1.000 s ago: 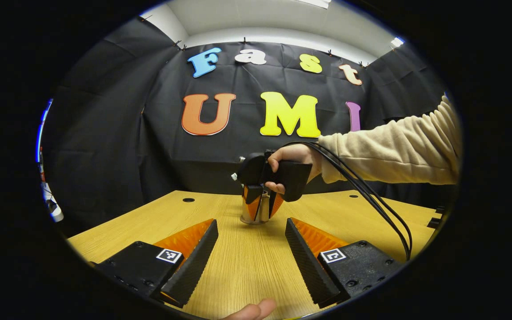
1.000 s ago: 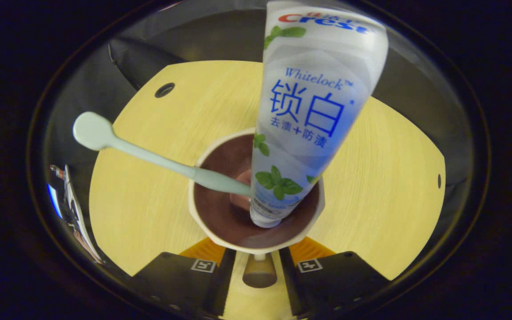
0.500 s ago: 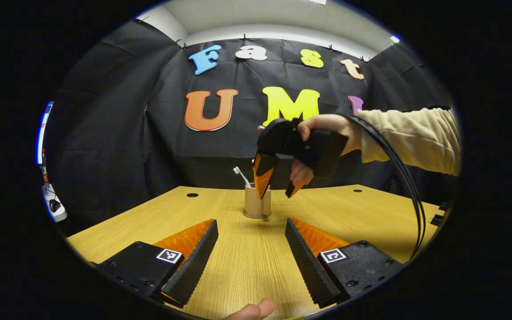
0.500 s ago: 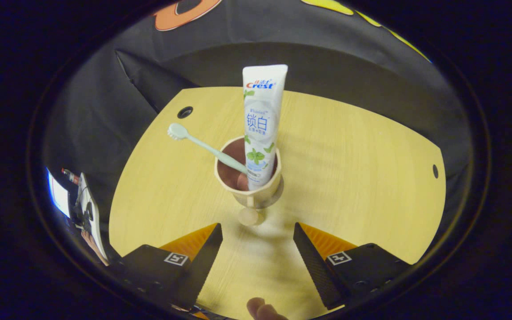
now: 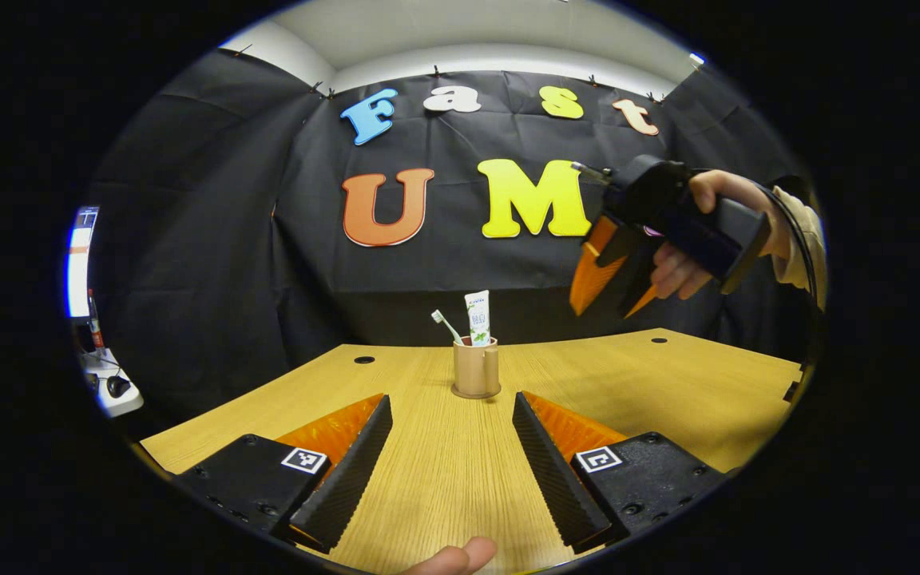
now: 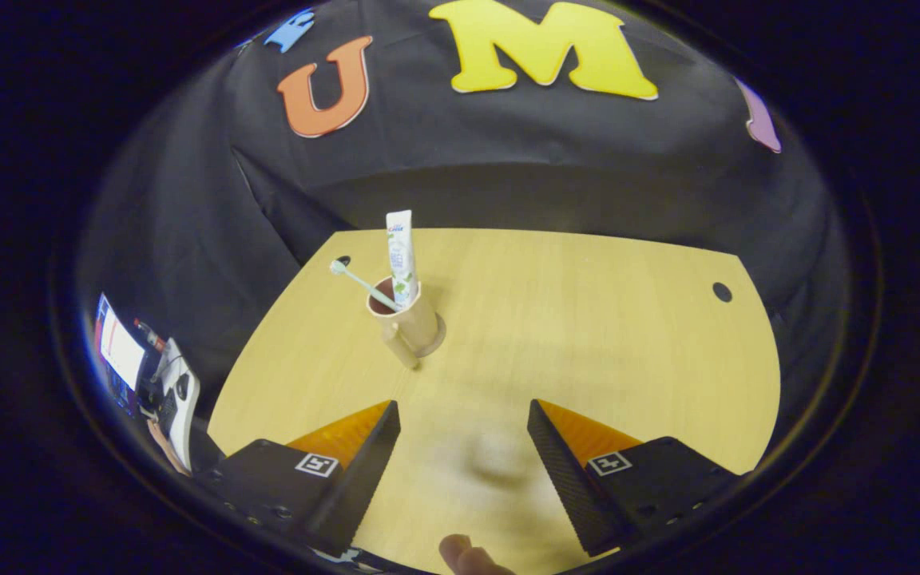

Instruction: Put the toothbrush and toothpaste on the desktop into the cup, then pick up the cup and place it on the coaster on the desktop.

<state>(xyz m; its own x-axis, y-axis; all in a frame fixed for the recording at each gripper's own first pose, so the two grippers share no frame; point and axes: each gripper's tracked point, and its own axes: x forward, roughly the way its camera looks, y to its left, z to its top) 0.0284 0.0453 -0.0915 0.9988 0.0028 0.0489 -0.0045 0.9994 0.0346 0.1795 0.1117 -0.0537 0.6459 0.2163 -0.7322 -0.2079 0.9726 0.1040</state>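
A tan cup [image 5: 476,369] with a handle stands upright on a round coaster [image 5: 476,394] in the middle of the wooden table [image 5: 668,383]. A pale toothbrush [image 5: 446,323] and a white toothpaste tube [image 5: 477,317] stick out of it. My left gripper [image 5: 450,409] is open, low over the table, just in front of the cup. A hand holds my right gripper [image 5: 612,297] open in the air, up and to the right of the cup. In the right gripper view the cup [image 6: 410,323], toothpaste [image 6: 401,259] and toothbrush [image 6: 356,281] lie well ahead of the open right gripper [image 6: 461,406].
Round holes pierce the tabletop at the back left [image 5: 363,359] and back right [image 5: 658,340]. A side desk with small devices [image 5: 109,383] stands off the table's left edge. A beige sleeve [image 5: 799,231] and black cable trail from the right gripper.
The right gripper let go of the cup, opened, and rose up and to the right, away from it. The cup stays on the coaster. The left gripper has barely moved.
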